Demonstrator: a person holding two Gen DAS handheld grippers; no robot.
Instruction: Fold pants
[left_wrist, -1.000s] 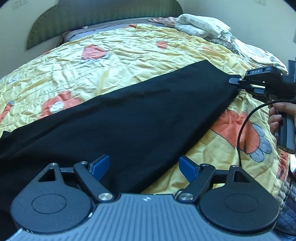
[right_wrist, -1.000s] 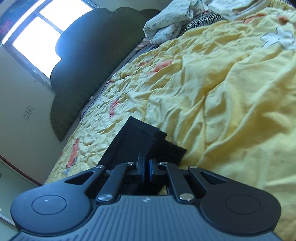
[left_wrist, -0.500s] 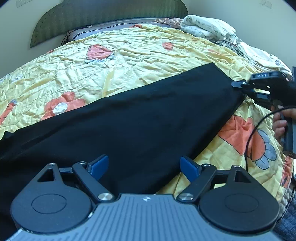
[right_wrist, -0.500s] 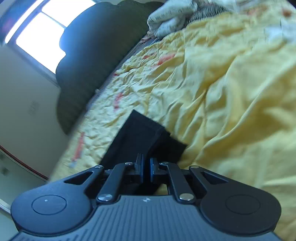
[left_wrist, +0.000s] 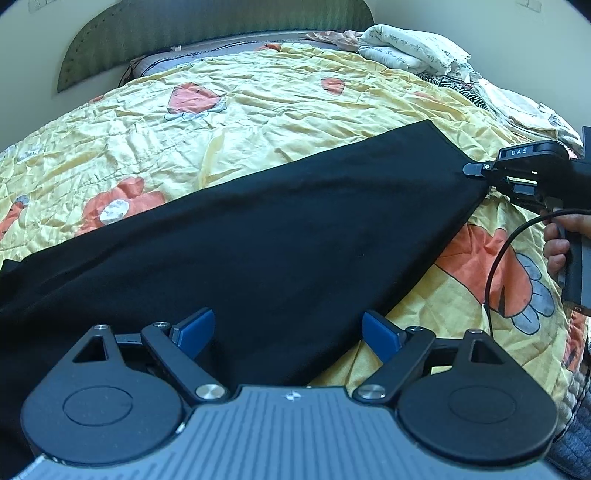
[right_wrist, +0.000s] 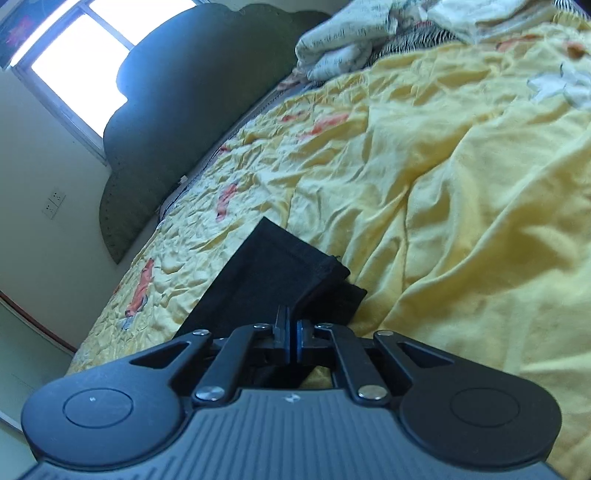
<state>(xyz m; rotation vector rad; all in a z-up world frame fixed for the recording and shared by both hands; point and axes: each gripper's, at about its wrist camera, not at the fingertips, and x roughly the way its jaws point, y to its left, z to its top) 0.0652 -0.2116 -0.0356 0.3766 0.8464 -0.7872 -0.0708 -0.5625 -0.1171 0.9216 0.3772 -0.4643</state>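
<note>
On the quilt (left_wrist: 258, 110) we see pants (left_wrist: 277, 240) under splayed left gripper (left_wrist: 288, 330); only right view shows right gripper (right_wrist: 290, 332) clamped on hem.

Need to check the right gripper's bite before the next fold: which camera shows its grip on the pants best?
The left wrist view: it shows the right gripper from the side, pinching the far corner of the black pants. The right wrist view shows only its shut fingers on bunched cloth.

Matt black cloth pants (left_wrist: 258, 236) on crinkled satiny quilt (left_wrist: 258, 110).
</note>
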